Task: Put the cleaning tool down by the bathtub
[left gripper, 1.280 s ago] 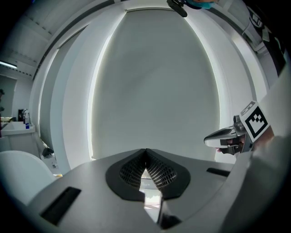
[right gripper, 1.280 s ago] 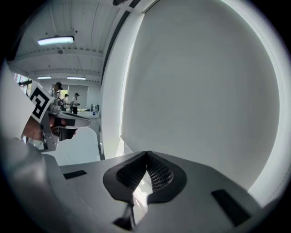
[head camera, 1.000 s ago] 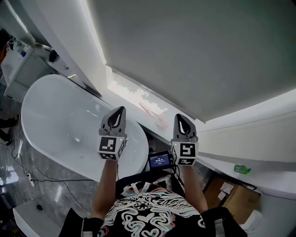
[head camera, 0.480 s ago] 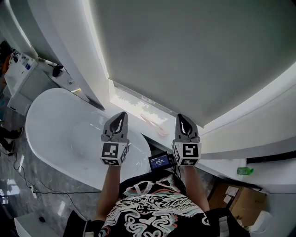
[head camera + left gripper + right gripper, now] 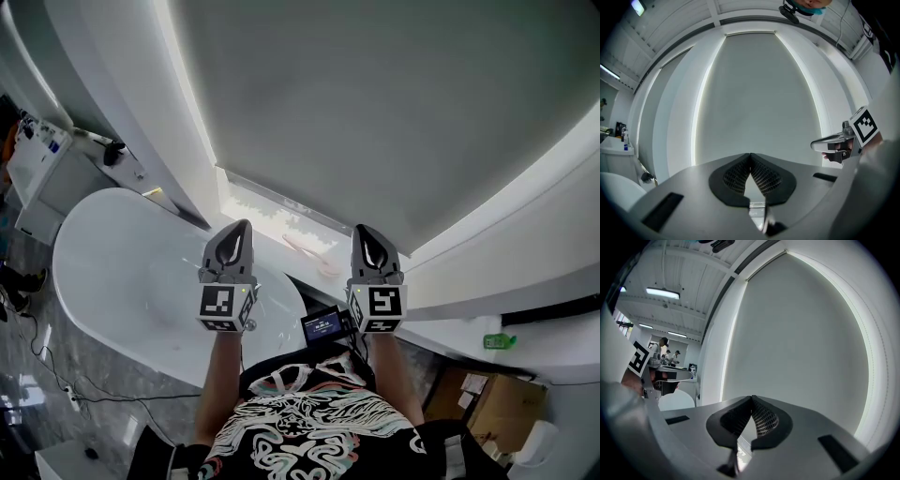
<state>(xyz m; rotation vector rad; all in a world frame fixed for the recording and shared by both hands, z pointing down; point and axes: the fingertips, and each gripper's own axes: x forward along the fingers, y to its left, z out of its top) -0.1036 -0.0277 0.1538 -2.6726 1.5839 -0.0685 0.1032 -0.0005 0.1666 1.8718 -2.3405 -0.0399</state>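
Observation:
A pink long-handled cleaning tool lies on the white ledge under the window, just behind the white bathtub. It shows between my two grippers in the head view. My left gripper is held up over the tub's right end, jaws shut and empty. My right gripper is raised beside it, also shut with nothing in it. In the left gripper view the closed tips point at the grey window blind. The right gripper view shows the same, with its tips touching.
A small lit screen sits in front of the person's chest. A green object rests on the white ledge at right, with a cardboard box below. A white cabinet stands beyond the tub's far end. Cables trail on the floor.
Both grippers stay shut and side by side. The head view has shifted slightly. The pink tool lies in the same spot on the ledge.

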